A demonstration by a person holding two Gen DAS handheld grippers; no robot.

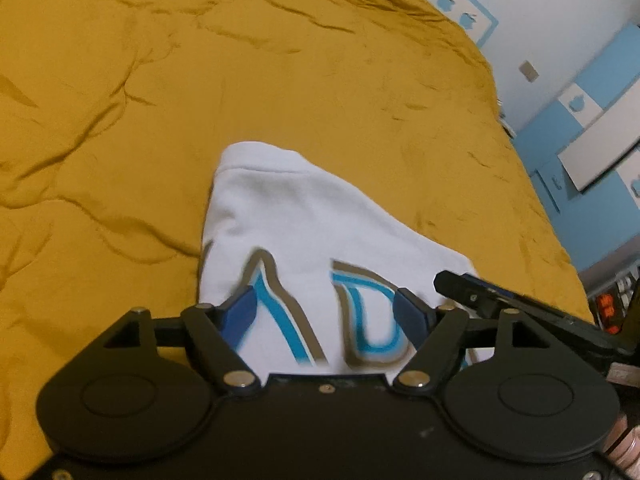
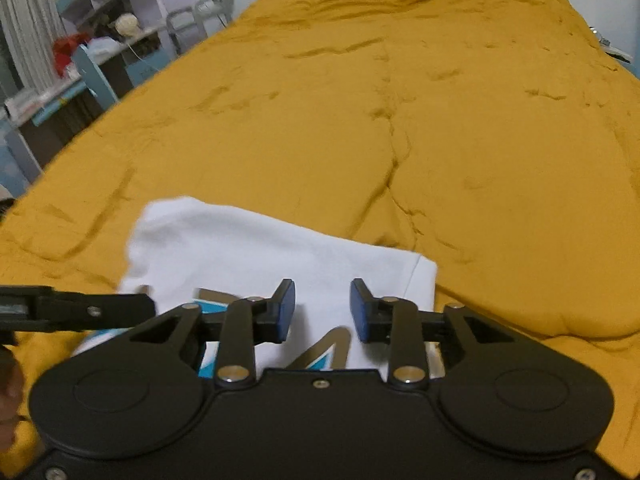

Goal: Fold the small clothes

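A small white garment (image 1: 300, 208) with blue and tan letters lies folded on a mustard-yellow bed cover (image 1: 280, 80). In the left wrist view my left gripper (image 1: 326, 314) hovers over the lettered part, jaws wide open, and the pads do not touch the cloth. One black finger of the right gripper (image 1: 480, 296) reaches in from the right edge of the garment. In the right wrist view my right gripper (image 2: 323, 308) stands open above the same garment (image 2: 248, 248) near its right edge, nothing between its blue pads. The left gripper's arm (image 2: 80, 308) enters from the left.
The yellow cover (image 2: 440, 120) spreads wrinkled far beyond the garment. A blue and white cabinet (image 1: 592, 128) stands past the bed's right edge. Shelves and a cluttered desk (image 2: 100, 40) stand to the bed's left. A hand (image 1: 624, 440) shows at the lower right.
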